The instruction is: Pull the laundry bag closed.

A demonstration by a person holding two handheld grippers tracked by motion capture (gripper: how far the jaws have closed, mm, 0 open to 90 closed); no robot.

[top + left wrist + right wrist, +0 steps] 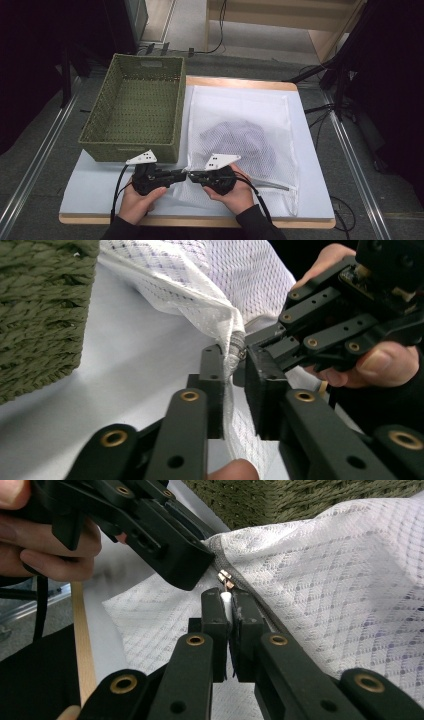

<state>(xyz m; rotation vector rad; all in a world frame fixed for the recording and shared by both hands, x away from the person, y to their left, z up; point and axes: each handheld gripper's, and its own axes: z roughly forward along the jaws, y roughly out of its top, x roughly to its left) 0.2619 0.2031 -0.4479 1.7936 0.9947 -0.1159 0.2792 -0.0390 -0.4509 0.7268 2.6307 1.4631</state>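
Note:
A white mesh laundry bag (235, 107) lies flat on the table with dark clothing (247, 142) inside it. Both grippers meet tip to tip at its near left corner. My right gripper (191, 175) (229, 600) is shut on the bag's zipper edge (226, 601), just behind the copper zipper pull (228, 583). My left gripper (183, 173) (234, 367) faces it from the left. A narrow gap shows between its jaws, and the bag's mesh edge (231, 390) hangs in that gap, resting against one jaw.
A green woven basket (100, 107) stands empty at the back left of the light table (95, 185), right beside the bag. The table's wooden front edge (200, 221) runs just under the person's hands. Cables and stand legs lie on the floor at the right.

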